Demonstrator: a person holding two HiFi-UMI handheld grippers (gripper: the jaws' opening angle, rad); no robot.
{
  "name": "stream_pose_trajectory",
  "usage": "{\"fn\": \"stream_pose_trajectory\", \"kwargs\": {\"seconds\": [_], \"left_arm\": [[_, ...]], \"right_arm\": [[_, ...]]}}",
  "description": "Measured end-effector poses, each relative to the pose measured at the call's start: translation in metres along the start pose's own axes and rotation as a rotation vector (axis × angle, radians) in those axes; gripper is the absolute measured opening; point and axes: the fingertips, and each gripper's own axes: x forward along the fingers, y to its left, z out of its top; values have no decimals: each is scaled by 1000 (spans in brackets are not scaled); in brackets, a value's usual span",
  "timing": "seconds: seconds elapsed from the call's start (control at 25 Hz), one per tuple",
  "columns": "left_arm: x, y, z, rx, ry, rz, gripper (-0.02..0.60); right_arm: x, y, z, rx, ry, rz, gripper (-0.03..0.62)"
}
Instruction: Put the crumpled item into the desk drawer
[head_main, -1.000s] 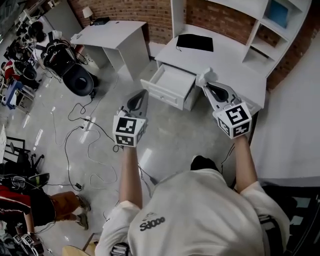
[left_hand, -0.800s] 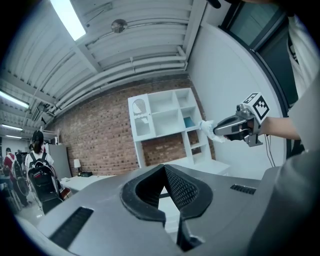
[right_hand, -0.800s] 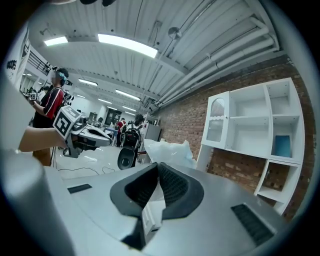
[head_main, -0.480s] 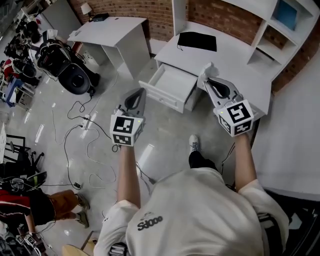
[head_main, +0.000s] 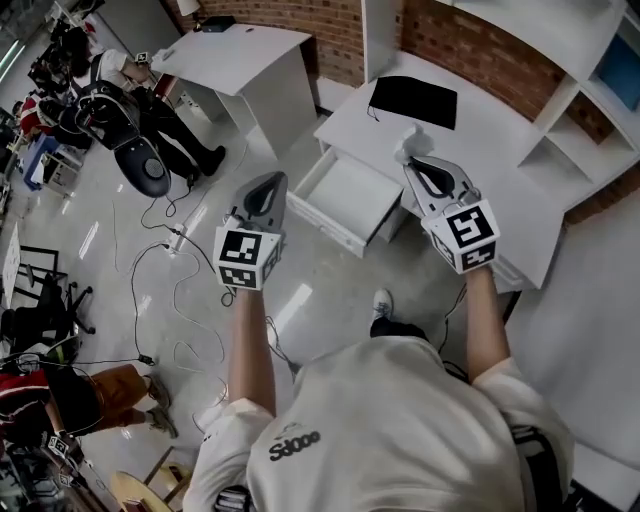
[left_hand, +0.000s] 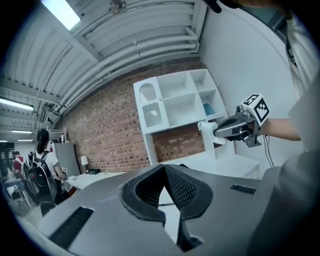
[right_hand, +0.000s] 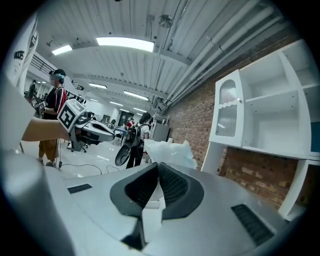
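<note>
As the drawer (head_main: 345, 198) stands open, a black cloth (head_main: 412, 102) lies beyond.

Matt white tabletop (head_main: 490, 170); glossy grey floor (head_main: 320, 290); rough red brick wall (head_main: 470, 55); thin, crinkly, paper-like wad (head_main: 408, 148); matt black cloth (head_main: 412, 100).

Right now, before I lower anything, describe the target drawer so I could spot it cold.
Find the white desk with shelves against the brick wall. On its near side, a white drawer stands pulled out. It is the only drawer standing open, and its inside is bare, unlike the desktop, which carries a black mat.
</note>
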Motion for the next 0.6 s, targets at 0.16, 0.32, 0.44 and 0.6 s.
{"fn": "stream_pose_trajectory", "kwargs": {"seconds": [0.16,0.32,0.44,0.6], "left_arm": [[49,10,4,-23,21,35,15],[92,15,8,-29,33,62,15],[116,16,9,-39,45,74,15],[139,21,2,-57,61,79,15]], "right_arm": [[34,-41,-15,2,-4,56,15],[60,-75,-30,10,-4,110,15],[78,-93,-42,15,7,138,15],[99,-104,-56,31,23,165,15]]}}
